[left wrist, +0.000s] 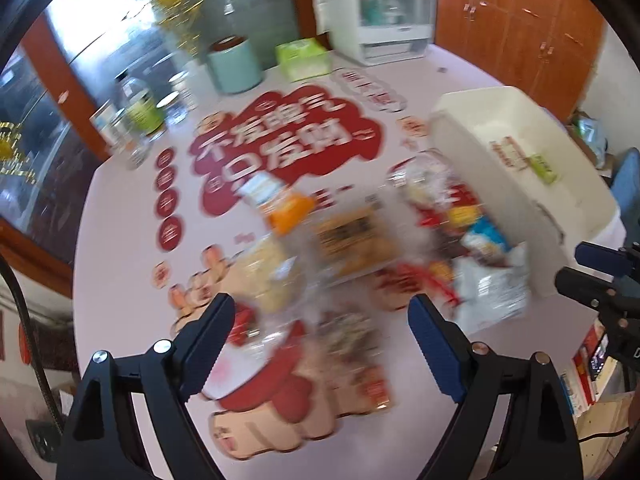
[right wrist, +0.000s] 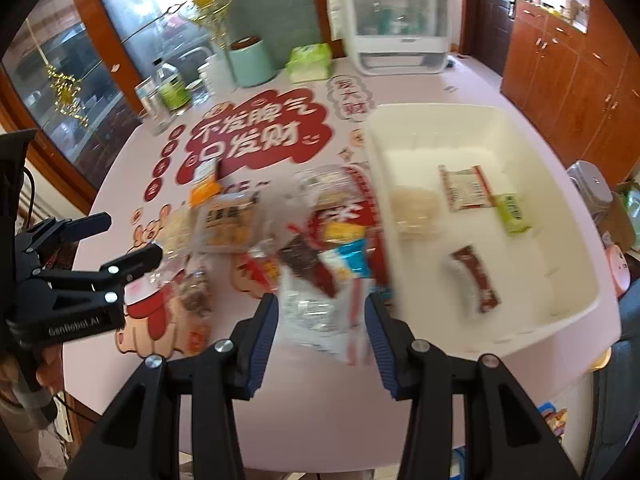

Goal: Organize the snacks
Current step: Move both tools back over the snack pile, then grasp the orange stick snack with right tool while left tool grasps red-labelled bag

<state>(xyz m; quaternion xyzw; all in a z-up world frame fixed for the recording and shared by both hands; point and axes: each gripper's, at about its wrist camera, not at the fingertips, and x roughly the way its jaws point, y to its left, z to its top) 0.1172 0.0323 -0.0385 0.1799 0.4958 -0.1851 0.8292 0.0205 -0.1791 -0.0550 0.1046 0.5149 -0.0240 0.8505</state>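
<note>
Pink surface (right wrist: 304, 392): it carries the whole job, a loose heap of snack packets (right wrist: 280, 240) in the middle and a white bin (right wrist: 472, 320) on the right.
Left claw (left wrist: 322, 328): I see its jaws standing wide with nothing between the pads, hovering over the left side of the heap above a clear bag of pale snacks (left wrist: 264, 276).
Heap: overlapping and blurred, so I cannot tell where one wrapper ends and the next begins (crinkly film, mostly).
Right claw (right wrist: 322, 332): jaws partly apart and empty, poised over a white-and-silver packet (right wrist: 316, 312) at the near edge of the heap, just beside the bin wall.
Bin: already holds a few packets, a brown stick (right wrist: 476, 280) and a green one (right wrist: 514, 208) among them, lying apart on its floor.
Risk, left: closing into stacked wrappers could drag up two at once, or slide the clear bag away.
Risk, right: the bin wall sits close, so a careless descent could knock it or pinch only a corner of slippery film and drop it short.
</note>
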